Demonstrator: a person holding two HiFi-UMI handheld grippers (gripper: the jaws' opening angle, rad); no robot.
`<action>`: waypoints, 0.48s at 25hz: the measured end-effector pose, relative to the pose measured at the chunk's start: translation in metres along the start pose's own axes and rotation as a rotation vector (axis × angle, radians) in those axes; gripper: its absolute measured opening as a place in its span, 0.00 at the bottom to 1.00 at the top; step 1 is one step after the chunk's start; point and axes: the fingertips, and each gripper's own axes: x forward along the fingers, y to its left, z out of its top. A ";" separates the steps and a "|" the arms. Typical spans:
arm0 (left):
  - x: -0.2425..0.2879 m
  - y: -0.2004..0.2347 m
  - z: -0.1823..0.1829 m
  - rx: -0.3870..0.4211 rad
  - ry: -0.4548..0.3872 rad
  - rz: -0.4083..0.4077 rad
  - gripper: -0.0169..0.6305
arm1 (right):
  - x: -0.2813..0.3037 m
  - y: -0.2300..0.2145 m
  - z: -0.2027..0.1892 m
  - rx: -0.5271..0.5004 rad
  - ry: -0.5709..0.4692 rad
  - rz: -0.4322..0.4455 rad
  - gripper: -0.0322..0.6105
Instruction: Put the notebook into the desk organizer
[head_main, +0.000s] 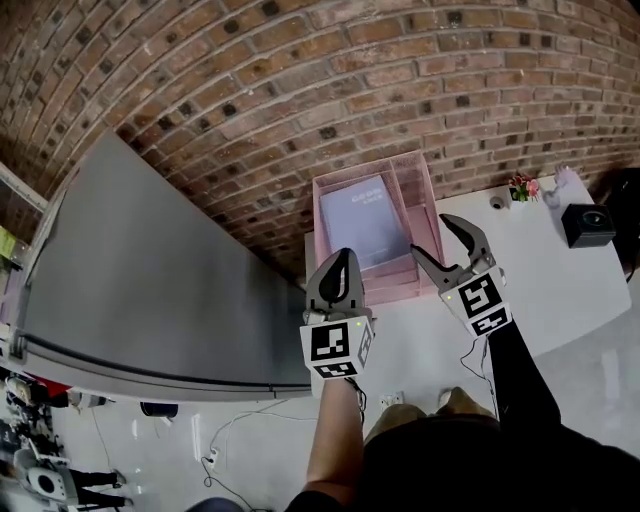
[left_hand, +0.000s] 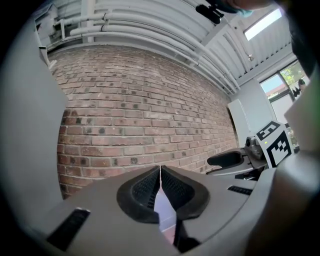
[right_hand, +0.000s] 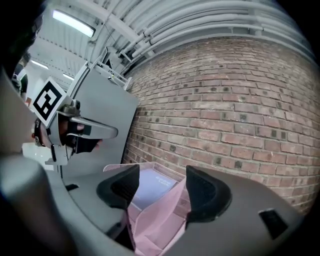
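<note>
A pink mesh desk organizer (head_main: 425, 195) stands on the white table against the brick wall. A lavender notebook (head_main: 362, 225) lies in its wide left compartment. My left gripper (head_main: 342, 258) hovers just in front of the organizer's near left corner, jaws shut with nothing between them. My right gripper (head_main: 430, 233) is open over the organizer's near right corner, holding nothing. In the right gripper view the organizer (right_hand: 165, 220) and the notebook (right_hand: 152, 187) show between the spread jaws of that gripper (right_hand: 160, 180). In the left gripper view, a sliver of the notebook (left_hand: 163, 207) shows below the left gripper's (left_hand: 160, 170) closed tips.
A tall grey cabinet (head_main: 150, 290) stands along the table's left side. On the white table (head_main: 560, 290), far right, sit a small black box (head_main: 587, 222) and a little flower ornament (head_main: 522, 187). Cables and a socket lie on the floor (head_main: 215, 455).
</note>
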 end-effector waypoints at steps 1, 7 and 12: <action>-0.003 -0.003 0.000 -0.001 -0.001 0.010 0.06 | -0.005 -0.002 -0.002 0.005 -0.009 0.003 0.49; -0.018 -0.030 -0.004 -0.001 0.006 0.031 0.06 | -0.030 -0.004 -0.008 -0.029 -0.049 0.048 0.49; -0.030 -0.046 -0.004 0.001 0.021 0.062 0.06 | -0.047 -0.001 -0.013 -0.025 -0.071 0.098 0.49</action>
